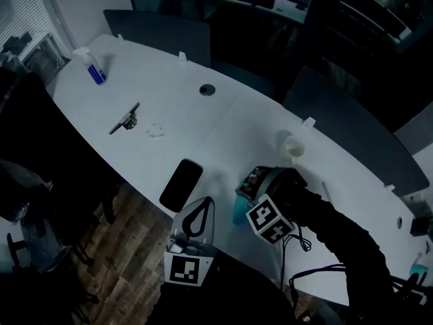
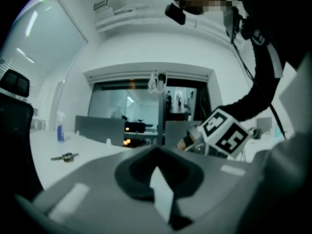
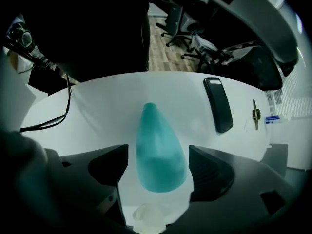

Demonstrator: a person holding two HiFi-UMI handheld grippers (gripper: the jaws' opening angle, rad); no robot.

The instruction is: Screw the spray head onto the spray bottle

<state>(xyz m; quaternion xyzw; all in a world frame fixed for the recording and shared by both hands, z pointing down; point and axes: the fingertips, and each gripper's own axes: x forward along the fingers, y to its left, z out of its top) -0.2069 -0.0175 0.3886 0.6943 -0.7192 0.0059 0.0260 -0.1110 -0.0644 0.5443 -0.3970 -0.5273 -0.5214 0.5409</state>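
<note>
**Setting:** dim office. Long curved white table (image 1: pixel 257 114) w/ dark partitions along its far edge and wood floor below its nr edge.

1. **Teal bottle** (image 3: pixel 155 130): at table's nr edge, just right of the phone (image 1: pixel 181 184). Sits btwn the jaws of the right claw. Broad part is level w/ the jaw tips, narrow end runs on past them. Upright or lying: can't tell for sure.
2. **Pale translucent piece** (image 3: pixel 148 217): at the bottle's nr end, deep btwn the jaws. Spray head or bare neck: can't tell.
3. **Right claw** (image 3: pixel 157 165): points down over the bottle, jaws wide apart w/ a gap on each side. Pads aren't on the bottle and it grips nothing.
4. **Left claw** (image 2: pixel 158 155): jaws together, nothing btwn them. At nr edge, just beside the phone, left of the bottle.
5. **Pale round item** (image 1: pixel 293 146): beyond the right claw, toward far edge. Identity unclear.
6. **Blue spray bottle** (image 1: pixel 95 70): far left end, head fitted, well apart from the work.
7. **Misc.:** metal tool (image 1: pixel 125 118) and small clear piece (image 1: pixel 155 128) on left half; cable hole (image 1: pixel 207 89) nr far edge.

**Status (judgement):** early. No grip on the bottle, no head in either claw, no threading shown. Still to do: close on the bottle, bring head to neck, turn until seated. If item 2 is the head sitting on the neck, only tightening remains.
</note>
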